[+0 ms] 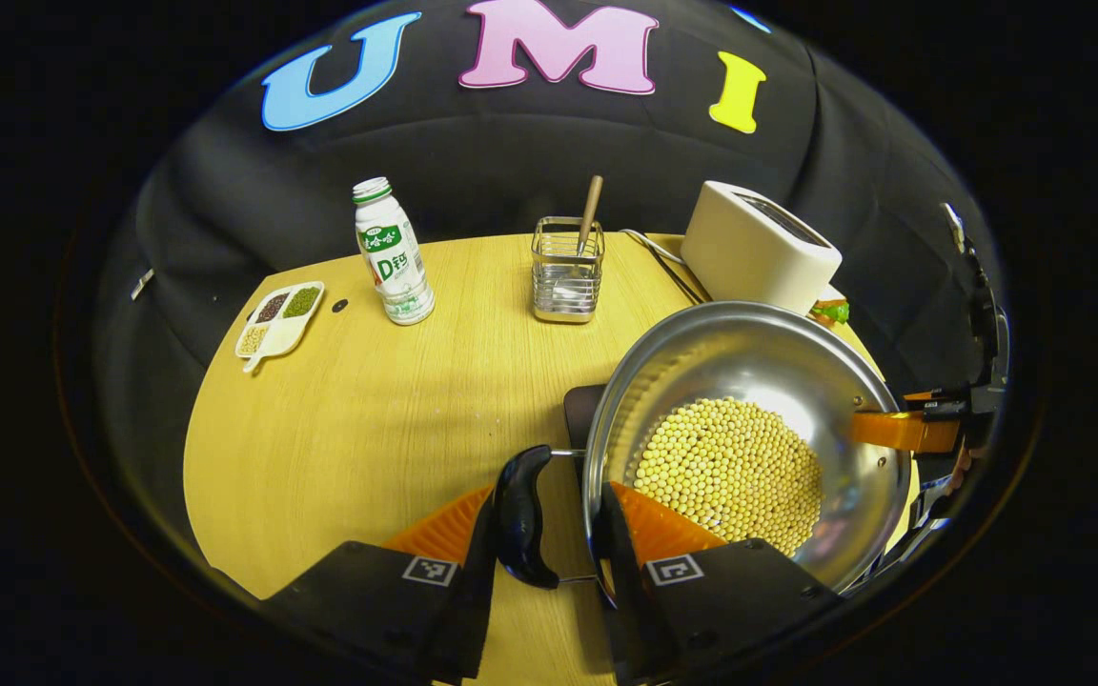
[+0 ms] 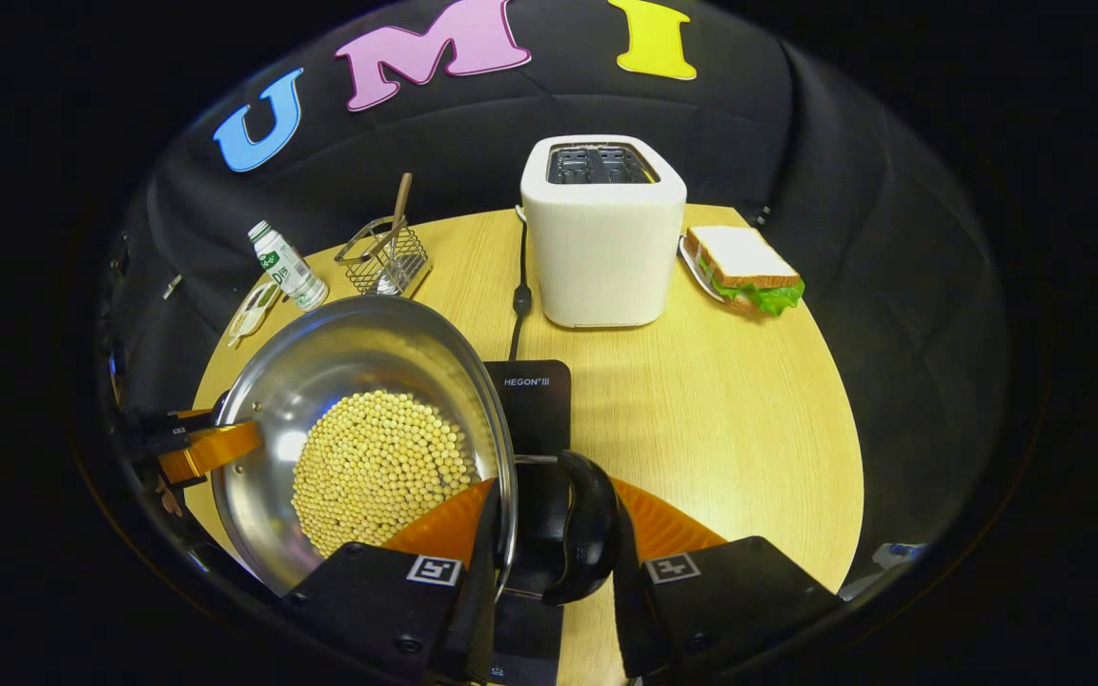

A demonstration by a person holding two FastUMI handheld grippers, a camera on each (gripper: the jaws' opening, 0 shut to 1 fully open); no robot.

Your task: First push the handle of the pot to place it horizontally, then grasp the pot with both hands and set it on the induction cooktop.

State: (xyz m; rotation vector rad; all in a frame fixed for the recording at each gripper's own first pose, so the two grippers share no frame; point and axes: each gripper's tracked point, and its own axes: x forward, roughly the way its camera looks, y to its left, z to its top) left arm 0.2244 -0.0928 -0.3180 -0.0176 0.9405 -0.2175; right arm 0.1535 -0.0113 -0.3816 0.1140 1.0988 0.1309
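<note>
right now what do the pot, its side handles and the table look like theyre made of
Pot: polished metal, likely stainless steel; its wall mirrors the beans.
Handles: glossy black, probably plastic, on thin wire brackets.
Table: pale wood grain, matte; could be laminate.

Along the counter's (image 2: 721, 400) far edge: sectioned bean dish (image 1: 279, 319), milk bottle (image 1: 394, 252), wire utensil basket (image 1: 566, 270), white toaster (image 2: 603, 232), sandwich (image 2: 744, 270).

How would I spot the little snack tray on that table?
Start at the round wooden table and go to its far left edge, beside the milk bottle. The small white tray lies flat there, and it alone is split into compartments of different coloured beans.
</note>
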